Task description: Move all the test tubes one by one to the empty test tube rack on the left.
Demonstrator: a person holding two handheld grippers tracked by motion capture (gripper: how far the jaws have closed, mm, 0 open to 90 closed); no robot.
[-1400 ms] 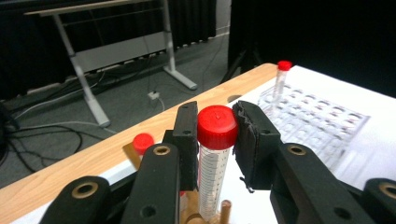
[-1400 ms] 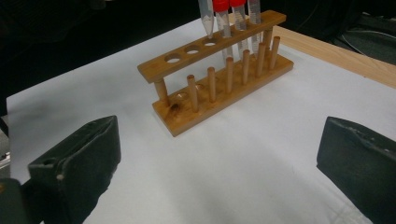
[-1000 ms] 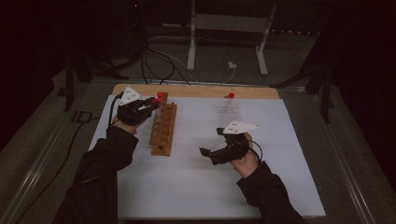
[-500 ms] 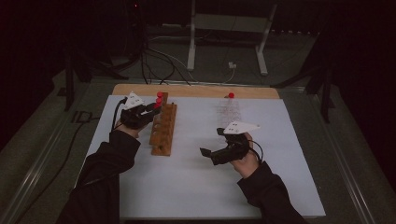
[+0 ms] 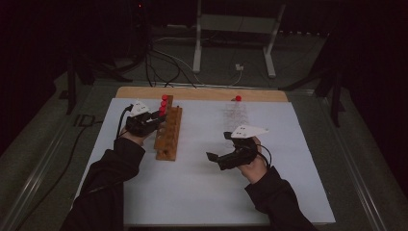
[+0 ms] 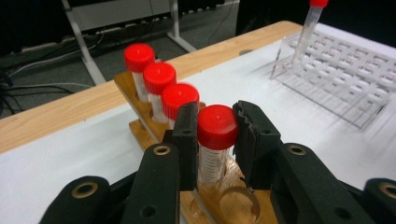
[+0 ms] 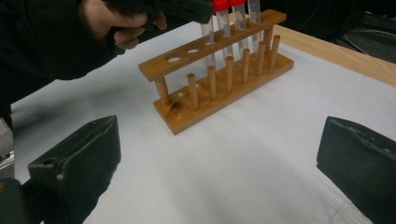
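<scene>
A wooden tube rack (image 5: 168, 134) lies left of centre on the white sheet. My left gripper (image 6: 217, 135) is shut on a red-capped tube (image 6: 217, 128), its jaws pressing both sides of the cap. The tube's lower end stands in a hole of the rack (image 6: 233, 205), just in front of three other red-capped tubes (image 6: 159, 79). Over that rack, the left gripper (image 5: 156, 117) reaches in from the left. My right gripper (image 5: 216, 159) hovers mid-table, open with nothing between its jaws, and faces the rack (image 7: 219, 70) across bare sheet.
A clear plastic rack (image 5: 235, 115) stands at the back centre with one red-capped tube (image 5: 238, 98) in its far end. A wooden strip (image 5: 202, 93) borders the sheet's far edge. Cables and a metal stand lie on the floor beyond.
My left gripper has come down a little with the tube, lowering it into the wooden rack. The right gripper has stayed where it was.
</scene>
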